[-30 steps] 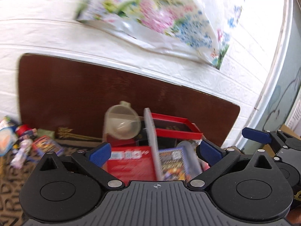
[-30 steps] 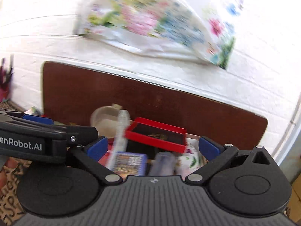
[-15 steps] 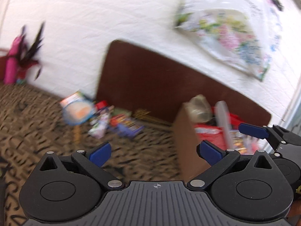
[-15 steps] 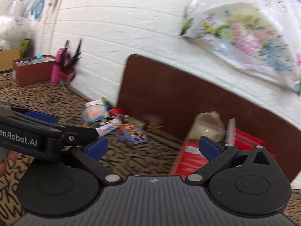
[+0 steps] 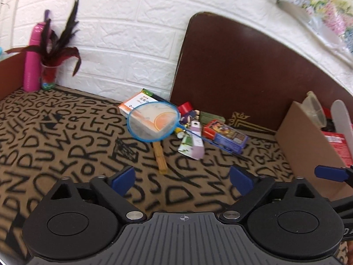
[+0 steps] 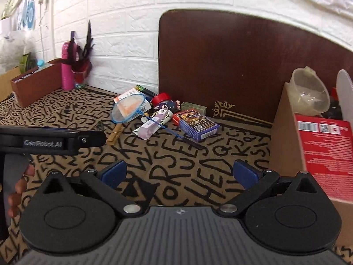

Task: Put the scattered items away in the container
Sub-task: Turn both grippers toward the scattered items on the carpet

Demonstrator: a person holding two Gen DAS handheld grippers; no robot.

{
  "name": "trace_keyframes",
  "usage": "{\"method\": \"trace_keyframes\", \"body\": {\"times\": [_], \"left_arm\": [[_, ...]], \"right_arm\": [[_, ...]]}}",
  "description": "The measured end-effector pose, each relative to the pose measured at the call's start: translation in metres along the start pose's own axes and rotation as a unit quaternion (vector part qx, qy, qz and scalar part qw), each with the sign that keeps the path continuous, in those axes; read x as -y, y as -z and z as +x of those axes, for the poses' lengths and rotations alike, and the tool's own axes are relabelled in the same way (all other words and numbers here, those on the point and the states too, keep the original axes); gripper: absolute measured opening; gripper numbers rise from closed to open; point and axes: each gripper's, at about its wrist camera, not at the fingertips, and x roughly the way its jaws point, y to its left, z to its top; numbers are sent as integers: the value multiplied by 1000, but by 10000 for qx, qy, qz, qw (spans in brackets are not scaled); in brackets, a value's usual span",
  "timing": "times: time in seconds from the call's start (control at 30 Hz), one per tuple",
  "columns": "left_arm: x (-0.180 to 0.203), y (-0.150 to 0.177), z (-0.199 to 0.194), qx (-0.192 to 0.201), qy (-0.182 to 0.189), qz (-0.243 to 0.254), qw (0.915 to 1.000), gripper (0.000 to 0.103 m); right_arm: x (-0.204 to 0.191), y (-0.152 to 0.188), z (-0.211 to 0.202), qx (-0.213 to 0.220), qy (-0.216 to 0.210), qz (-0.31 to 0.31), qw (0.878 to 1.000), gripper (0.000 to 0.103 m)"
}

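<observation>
Scattered items lie on the letter-patterned cloth by the wall: a blue hand net point(image 5: 152, 121) over an orange-and-white box point(image 5: 138, 108), a purple packet point(image 5: 194, 143), a blue card box point(image 5: 225, 135), a wooden clip point(image 5: 160, 156) and a red tape roll point(image 5: 185, 108). The cardboard container point(image 5: 304, 150) stands to the right, holding a red box point(image 6: 324, 148) and a plastic cup point(image 6: 308, 92). My left gripper point(image 5: 183, 176) hovers short of the pile, jaws closing slightly with nothing between them. My right gripper point(image 6: 179, 172) is open and empty beside the container point(image 6: 284, 132).
A dark brown board point(image 5: 231, 70) leans on the white brick wall behind the pile. A pink bottle point(image 5: 32, 59) and a vase of dark feathers point(image 5: 48, 77) stand far left by another brown box point(image 6: 33, 84). A floral bag point(image 5: 320, 11) hangs top right.
Both views have swung left and down, away from the container's contents and onto the scattered pile on the cloth. Both grippers stay empty.
</observation>
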Motion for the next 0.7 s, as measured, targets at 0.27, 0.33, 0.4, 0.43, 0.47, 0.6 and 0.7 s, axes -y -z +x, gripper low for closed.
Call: {"method": "trace_keyframes", "body": {"times": [0.27,0.33,0.4,0.43,0.47,0.6,0.7], "left_arm": [[-20,-24,52,-146,-46,129,9998,84],[-23,-28,64,-97,-126,167,9997,80],[-27,-31,74,-73,-93,164,9998,73],[-28,-32,79,-92,-49,165,9998,71],[-29,-33,83,-112,-29,176,9998,69],[-25,-31,97,-178,9,407,9990,63],[-26,-29,104,-148,-81,396,9991,53]], "right_arm": [[0,-10,52,-212,155,23,9997,101],[0,-10,62,-277,193,-12,9994,100],[0,-10,73,-361,206,-55,9991,99],[1,-10,77,-382,231,-82,9990,99],[1,-11,81,-384,275,-113,9988,98],[4,-12,94,-347,534,-321,9975,96],[8,-12,105,-453,530,-391,9968,91]]}}
